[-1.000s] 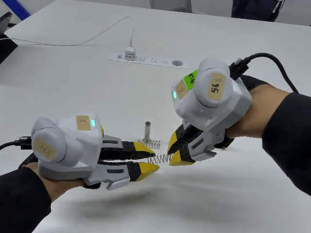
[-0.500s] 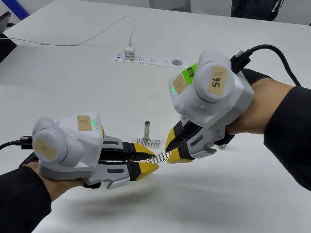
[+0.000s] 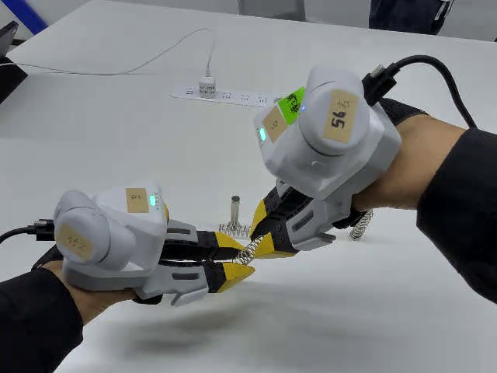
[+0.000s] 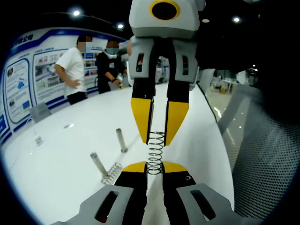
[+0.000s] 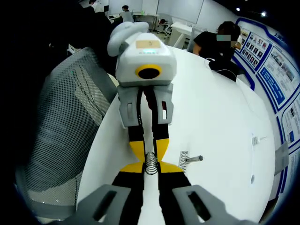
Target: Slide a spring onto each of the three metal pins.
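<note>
Left gripper (image 3: 233,258) and right gripper (image 3: 261,235), jaws narrow, each pinch one end of a spring (image 3: 250,249). An upright pin (image 3: 235,208) stands just beyond on the table (image 3: 116,155).

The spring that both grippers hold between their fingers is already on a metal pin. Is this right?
Not quite. Both the left gripper and the right gripper hold the spring, but the left gripper view shows it in the air, apart from the near pin and the far pin standing on the table.
</note>
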Available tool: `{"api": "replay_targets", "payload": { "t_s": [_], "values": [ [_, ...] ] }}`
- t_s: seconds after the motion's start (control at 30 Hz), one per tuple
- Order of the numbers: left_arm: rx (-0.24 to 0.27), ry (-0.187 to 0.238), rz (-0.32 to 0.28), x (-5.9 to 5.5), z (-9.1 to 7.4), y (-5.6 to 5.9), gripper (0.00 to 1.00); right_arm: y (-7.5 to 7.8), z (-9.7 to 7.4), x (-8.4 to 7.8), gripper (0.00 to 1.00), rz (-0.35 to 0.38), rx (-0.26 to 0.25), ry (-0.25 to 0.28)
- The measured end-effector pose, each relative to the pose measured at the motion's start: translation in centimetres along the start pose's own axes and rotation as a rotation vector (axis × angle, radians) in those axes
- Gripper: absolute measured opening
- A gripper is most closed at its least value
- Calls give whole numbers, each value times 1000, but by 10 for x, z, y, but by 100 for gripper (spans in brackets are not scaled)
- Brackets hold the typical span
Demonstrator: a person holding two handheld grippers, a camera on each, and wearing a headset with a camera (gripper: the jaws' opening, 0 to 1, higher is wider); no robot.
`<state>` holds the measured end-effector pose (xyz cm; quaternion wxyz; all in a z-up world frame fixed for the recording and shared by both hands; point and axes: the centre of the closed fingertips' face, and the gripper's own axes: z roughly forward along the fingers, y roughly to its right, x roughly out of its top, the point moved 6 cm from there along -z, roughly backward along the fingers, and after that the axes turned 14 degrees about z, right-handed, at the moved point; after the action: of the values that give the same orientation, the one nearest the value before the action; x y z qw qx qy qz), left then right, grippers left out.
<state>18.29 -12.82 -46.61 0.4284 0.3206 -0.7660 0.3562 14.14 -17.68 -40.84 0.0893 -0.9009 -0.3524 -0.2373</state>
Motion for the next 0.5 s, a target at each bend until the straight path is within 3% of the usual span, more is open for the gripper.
{"api": "replay_targets", "payload": {
  "t_s": [0.5],
  "values": [
    [-5, 6, -5, 1, 1, 1, 11, 0, 2, 9, 12, 16, 5, 25]
  ]
}}
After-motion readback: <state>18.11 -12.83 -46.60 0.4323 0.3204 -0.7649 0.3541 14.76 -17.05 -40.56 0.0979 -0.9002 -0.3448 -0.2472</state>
